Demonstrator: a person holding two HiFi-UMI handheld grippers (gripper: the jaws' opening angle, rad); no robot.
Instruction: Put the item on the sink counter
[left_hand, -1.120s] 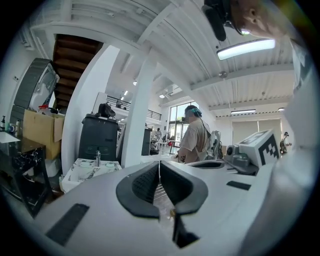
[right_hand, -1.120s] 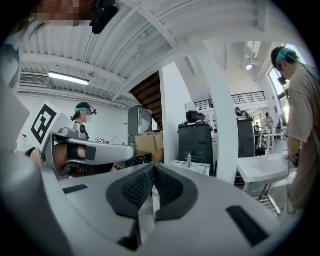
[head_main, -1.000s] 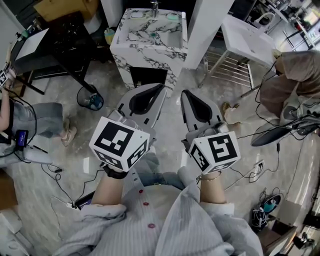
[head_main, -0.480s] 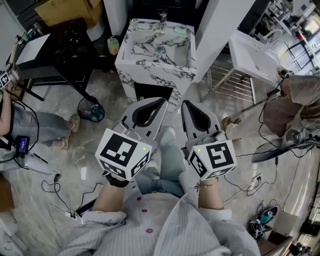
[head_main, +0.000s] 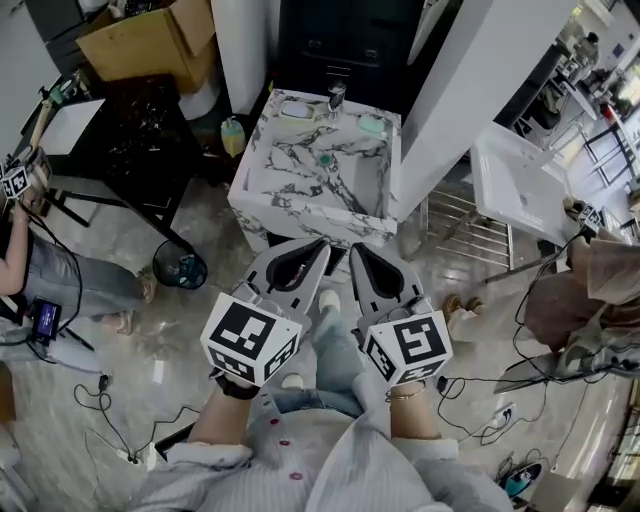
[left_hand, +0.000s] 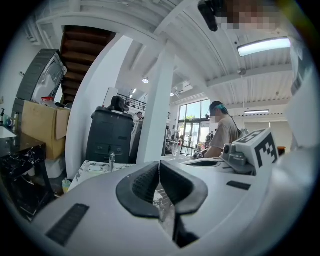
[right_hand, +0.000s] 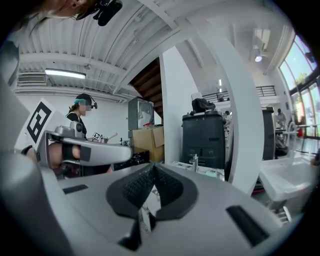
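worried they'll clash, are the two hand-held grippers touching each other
Apart. The head view shows a clear gap between the left hand-held gripper and the right hand-held gripper, with a shoe visible through it.

We stand in a big open hall set up as a recording workshop. At 12 o'clock a marble sink unit (head_main: 300, 222) stands free on the polished stone floor (head_main: 200, 325). At 2 o'clock a white basin (head_main: 520, 180) sits on a bare metal frame. Loose cables (head_main: 105, 395) trail over the floor at 8 o'clock. At 10 o'clock we see a black worktop (head_main: 135, 140), and a cardboard box (head_main: 150, 45) beyond it. Overhead runs a ribbed white ceiling with a strip light (left_hand: 262, 46). Farther off we see tall windows (left_hand: 192, 131) and another person in headgear (left_hand: 226, 135).
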